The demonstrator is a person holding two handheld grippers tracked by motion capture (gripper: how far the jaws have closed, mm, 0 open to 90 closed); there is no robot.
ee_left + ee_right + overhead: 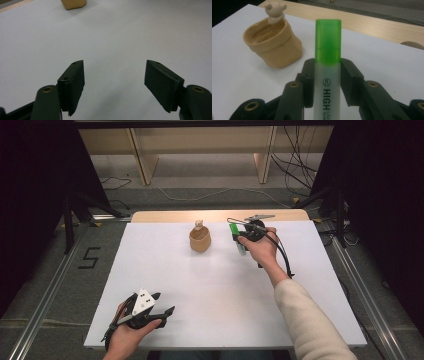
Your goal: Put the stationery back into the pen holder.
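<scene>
Two handheld grippers over a white table (165, 290): the right gripper (327, 82) pinches a green-capped highlighter (328, 47) upright between its jaws, likely bound for the tan cup (273, 47) just beyond; the left gripper (113, 85) waits, jaws spread, empty

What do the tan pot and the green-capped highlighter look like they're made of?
The pot looks like matte ceramic or resin: a dull, even tan with a moulded bear figure on its rim, though soft silicone is possible. The highlighter looks plastic: a frosted, translucent barrel with printed lettering and a glossy, see-through green cap.
</scene>
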